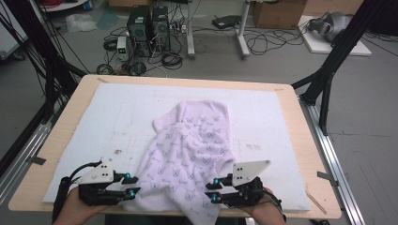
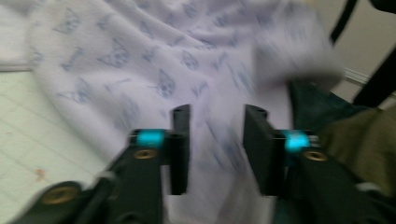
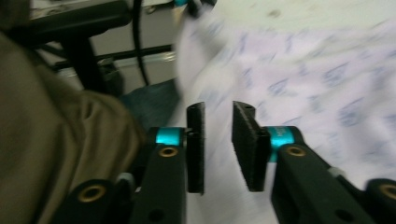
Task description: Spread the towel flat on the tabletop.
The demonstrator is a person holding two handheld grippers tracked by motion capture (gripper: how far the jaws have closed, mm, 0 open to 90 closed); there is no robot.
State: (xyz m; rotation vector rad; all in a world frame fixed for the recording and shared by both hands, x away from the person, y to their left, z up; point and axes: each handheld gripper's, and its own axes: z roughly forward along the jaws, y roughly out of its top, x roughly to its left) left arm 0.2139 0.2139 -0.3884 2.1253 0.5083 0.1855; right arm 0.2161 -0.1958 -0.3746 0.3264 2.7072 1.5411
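Garment: a pale lilac cloth (image 1: 192, 150) with a small blue print is lying crumpled on the white mat (image 1: 94, 122), running from the mat's middle toward the near edge; its lower end is hanging over the near edge of the counter (image 1: 61, 112).
Cloth shape: narrower and rounded at the far end, widening toward the person; folds are running along its length.
Left gripper: the left gripper (image 1: 133, 185) is sitting at the cloth's near left edge, pointing inward toward the fabric. In the left gripper view (image 2: 217, 144) its jaws are standing apart with a clear gap, lilac cloth showing between and behind them; the pads are not pressing on it.
Right gripper: the right gripper (image 1: 213, 190) is sitting at the cloth's near right edge, pointing inward toward the left one. In the right gripper view (image 3: 218, 144) its jaws are standing apart by a narrower gap, with cloth showing through it; the blurred frame is not showing any pinch on the fabric.
Hands: the left hand (image 1: 77, 208) and the right hand (image 1: 265, 208) are coming in from the bottom edge, each holding its gripper low over the near rim.
Spacing: the two grippers are well apart, the cloth's near end lying between them.
Surroundings: computer towers (image 1: 148, 23) and loose cables are lying on the floor beyond the counter.
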